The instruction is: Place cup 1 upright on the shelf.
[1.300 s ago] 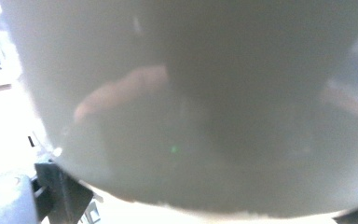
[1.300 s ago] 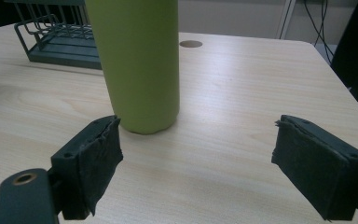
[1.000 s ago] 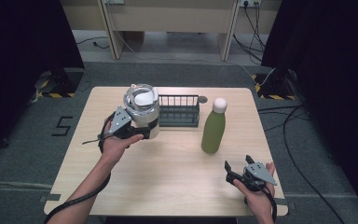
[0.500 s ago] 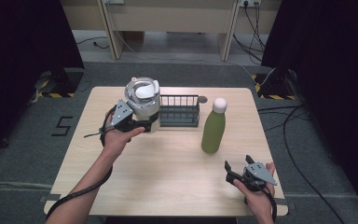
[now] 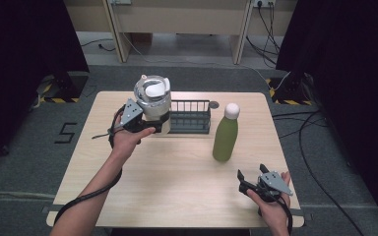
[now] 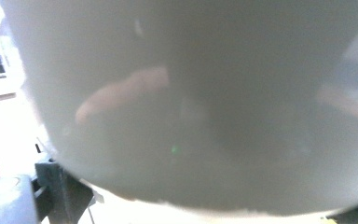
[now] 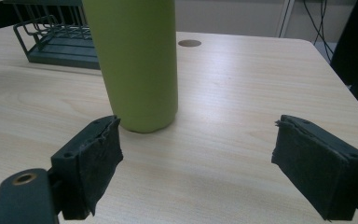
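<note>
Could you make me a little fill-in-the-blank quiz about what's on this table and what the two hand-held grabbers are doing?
1. The left gripper is clamped on a white ____ with a clear lid.
2. The bottle standing on the table has a body coloured ____.
3. The right gripper has its jaws ____, with nothing between them.
4. The dark wire rack sits between the held thing and the ____.

Missing words: cup; green; open; bottle
</note>
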The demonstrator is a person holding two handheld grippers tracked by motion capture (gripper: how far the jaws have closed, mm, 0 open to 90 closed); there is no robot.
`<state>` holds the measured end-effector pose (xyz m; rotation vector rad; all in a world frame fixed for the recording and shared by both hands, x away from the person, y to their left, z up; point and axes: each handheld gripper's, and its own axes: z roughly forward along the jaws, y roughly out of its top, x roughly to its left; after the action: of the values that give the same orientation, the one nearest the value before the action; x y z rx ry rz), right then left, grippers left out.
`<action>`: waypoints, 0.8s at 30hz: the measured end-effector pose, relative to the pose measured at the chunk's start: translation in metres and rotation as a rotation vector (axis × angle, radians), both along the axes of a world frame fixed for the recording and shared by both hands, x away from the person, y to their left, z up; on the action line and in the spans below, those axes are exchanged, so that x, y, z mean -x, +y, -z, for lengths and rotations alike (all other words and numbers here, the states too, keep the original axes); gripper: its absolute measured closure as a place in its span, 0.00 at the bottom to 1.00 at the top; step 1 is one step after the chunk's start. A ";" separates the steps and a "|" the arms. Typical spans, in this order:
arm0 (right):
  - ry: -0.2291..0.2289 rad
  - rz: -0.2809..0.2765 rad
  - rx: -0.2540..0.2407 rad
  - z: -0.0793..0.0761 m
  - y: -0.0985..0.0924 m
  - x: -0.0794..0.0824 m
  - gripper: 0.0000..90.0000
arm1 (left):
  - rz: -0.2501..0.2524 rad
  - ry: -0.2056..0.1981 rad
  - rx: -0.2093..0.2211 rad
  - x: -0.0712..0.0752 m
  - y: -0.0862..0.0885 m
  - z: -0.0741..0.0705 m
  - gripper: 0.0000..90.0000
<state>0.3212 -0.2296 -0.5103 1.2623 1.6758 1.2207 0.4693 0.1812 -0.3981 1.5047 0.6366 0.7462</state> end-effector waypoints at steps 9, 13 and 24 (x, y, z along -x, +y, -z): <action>0.003 -0.001 0.000 0.001 0.000 0.000 0.17 | -0.001 -0.007 0.004 -0.006 -0.004 -0.006 0.10; 0.004 0.002 0.001 0.001 -0.001 0.001 0.17 | -0.002 -0.013 0.003 -0.010 -0.007 -0.010 0.10; 0.005 0.005 -0.002 0.002 -0.002 0.001 0.17 | -0.011 -0.015 0.009 -0.019 -0.010 -0.015 0.10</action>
<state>0.3206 -0.2316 -0.5119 1.2711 1.6745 1.2180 0.4884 0.1712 -0.3828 1.4875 0.6366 0.7610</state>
